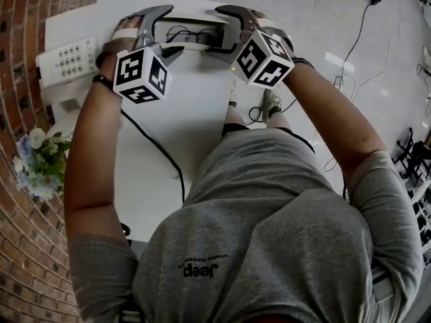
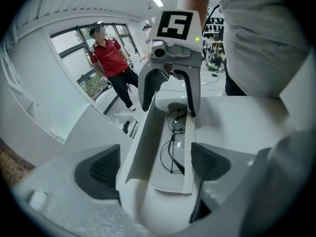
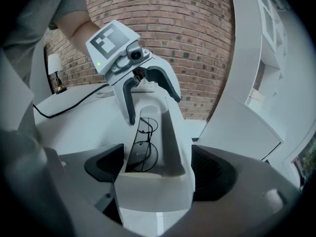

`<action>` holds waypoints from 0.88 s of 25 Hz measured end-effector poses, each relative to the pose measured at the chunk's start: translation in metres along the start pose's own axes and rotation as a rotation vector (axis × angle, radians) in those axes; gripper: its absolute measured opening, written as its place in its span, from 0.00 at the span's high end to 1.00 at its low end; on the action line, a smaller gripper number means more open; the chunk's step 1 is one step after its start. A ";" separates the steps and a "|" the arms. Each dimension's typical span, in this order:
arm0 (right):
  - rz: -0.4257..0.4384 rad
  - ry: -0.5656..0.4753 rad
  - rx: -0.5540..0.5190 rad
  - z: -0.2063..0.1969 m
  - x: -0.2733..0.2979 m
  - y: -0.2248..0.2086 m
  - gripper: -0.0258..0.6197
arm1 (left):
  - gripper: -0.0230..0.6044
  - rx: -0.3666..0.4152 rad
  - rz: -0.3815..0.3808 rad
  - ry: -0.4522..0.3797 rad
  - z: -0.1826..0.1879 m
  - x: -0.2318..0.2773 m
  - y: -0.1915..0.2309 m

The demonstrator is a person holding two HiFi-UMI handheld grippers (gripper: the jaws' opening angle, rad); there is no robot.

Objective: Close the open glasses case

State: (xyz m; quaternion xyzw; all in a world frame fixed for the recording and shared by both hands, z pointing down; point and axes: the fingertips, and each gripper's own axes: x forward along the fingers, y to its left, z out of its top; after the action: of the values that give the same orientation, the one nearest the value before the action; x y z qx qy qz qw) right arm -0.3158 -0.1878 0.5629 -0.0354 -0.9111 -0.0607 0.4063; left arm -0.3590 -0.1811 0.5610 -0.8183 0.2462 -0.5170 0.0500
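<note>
Risk: left gripper and right gripper both gape wide astride the glasses case; uneven squeeze might skid it or pinch the glasses.

even, cool indoor light, soft shadows, heavy fisheye bending and dark corners in both gripper views

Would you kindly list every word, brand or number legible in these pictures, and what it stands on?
"Jeep": black print on the person's grey T-shirt, upside down in the head view.
Smaller line beside it: too small to read.
Button marks on the white push-button keypad: too small to read.
</note>
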 end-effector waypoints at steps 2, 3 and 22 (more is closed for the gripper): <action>0.008 -0.001 0.014 -0.002 0.001 0.000 0.29 | 0.24 -0.014 -0.009 -0.005 -0.001 0.001 0.000; 0.012 -0.004 0.020 -0.002 0.001 0.001 0.29 | 0.25 -0.022 -0.014 -0.009 -0.001 0.001 -0.001; -0.011 -0.009 -0.027 0.000 -0.004 0.011 0.42 | 0.46 -0.036 0.018 -0.004 0.000 -0.004 -0.016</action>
State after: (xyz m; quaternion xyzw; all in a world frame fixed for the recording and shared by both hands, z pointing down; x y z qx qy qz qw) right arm -0.3119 -0.1768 0.5608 -0.0363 -0.9121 -0.0752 0.4013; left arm -0.3544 -0.1656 0.5630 -0.8178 0.2627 -0.5104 0.0405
